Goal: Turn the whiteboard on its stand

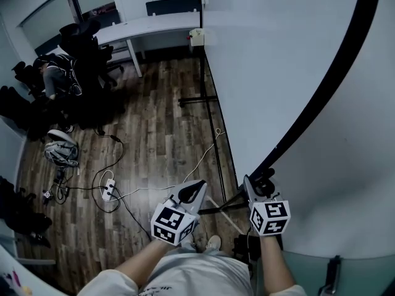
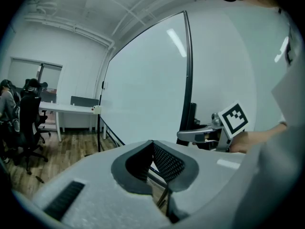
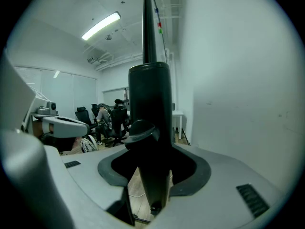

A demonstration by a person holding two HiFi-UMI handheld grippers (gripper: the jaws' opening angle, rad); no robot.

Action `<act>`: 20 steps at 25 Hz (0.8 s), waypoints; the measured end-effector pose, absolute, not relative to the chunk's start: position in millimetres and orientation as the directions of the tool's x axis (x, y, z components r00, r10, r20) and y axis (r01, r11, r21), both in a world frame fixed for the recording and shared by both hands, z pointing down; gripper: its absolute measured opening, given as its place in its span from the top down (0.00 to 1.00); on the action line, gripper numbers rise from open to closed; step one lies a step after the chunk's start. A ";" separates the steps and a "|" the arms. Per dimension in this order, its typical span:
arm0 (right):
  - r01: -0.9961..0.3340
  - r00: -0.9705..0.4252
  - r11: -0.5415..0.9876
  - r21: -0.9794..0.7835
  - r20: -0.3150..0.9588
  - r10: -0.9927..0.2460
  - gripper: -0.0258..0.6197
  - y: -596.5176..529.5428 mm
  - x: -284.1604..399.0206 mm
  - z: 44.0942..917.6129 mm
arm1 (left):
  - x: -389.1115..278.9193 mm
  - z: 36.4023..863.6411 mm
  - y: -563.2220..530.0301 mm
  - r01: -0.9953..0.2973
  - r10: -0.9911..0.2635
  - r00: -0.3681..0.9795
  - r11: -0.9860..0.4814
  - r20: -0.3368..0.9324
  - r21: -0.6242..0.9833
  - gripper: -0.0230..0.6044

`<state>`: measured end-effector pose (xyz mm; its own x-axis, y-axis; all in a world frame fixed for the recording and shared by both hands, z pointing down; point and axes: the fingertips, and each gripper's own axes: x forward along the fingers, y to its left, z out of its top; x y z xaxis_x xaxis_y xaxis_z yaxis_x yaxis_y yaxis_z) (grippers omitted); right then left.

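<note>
Head view: right hand-held gripper pinches the whiteboard frame, left hand-held gripper pressed together, power strip lying nearby.

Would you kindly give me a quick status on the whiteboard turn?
Right gripper clamped on whiteboard frame. Left gripper shut, empty. Cables and power strip lie close by.

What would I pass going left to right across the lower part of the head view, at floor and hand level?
grey and white bag on the wooden floor → white power strip → left gripper → right gripper, closed on the whiteboard's black frame
</note>
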<state>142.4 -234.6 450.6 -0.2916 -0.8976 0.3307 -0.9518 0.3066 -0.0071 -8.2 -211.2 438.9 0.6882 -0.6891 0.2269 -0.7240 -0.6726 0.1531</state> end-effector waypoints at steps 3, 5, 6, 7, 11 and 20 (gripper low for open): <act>-0.950 -0.296 0.313 -0.005 0.342 -0.892 0.67 -215.8 146.5 446.7 | -5.1 437.4 -205.6 -0.713 -0.676 0.700 -0.683 0.232 0.160 0.95; -0.947 -0.302 0.320 -0.005 0.346 -0.888 0.67 -207.3 147.7 444.6 | -5.0 436.0 -202.6 -0.709 -0.671 0.703 -0.686 0.234 0.162 0.95; -0.947 -0.304 0.322 -0.004 0.347 -0.887 0.67 -204.2 148.7 443.7 | -4.6 435.5 -201.4 -0.708 -0.670 0.705 -0.687 0.234 0.163 0.95; -0.946 -0.304 0.323 -0.003 0.347 -0.887 0.67 -201.9 149.7 443.1 | -4.0 435.4 -200.6 -0.707 -0.669 0.706 -0.689 0.234 0.163 0.95; -0.948 -0.300 0.318 -0.003 0.344 -0.890 0.67 -197.1 152.7 446.0 | 0.2 439.5 -197.3 -0.702 -0.663 0.710 -0.693 0.237 0.167 0.95; -0.951 -0.291 0.311 0.005 0.337 -0.896 0.67 -196.3 153.5 448.6 | 3.7 442.0 -192.7 -0.694 -0.655 0.718 -0.701 0.237 0.165 0.95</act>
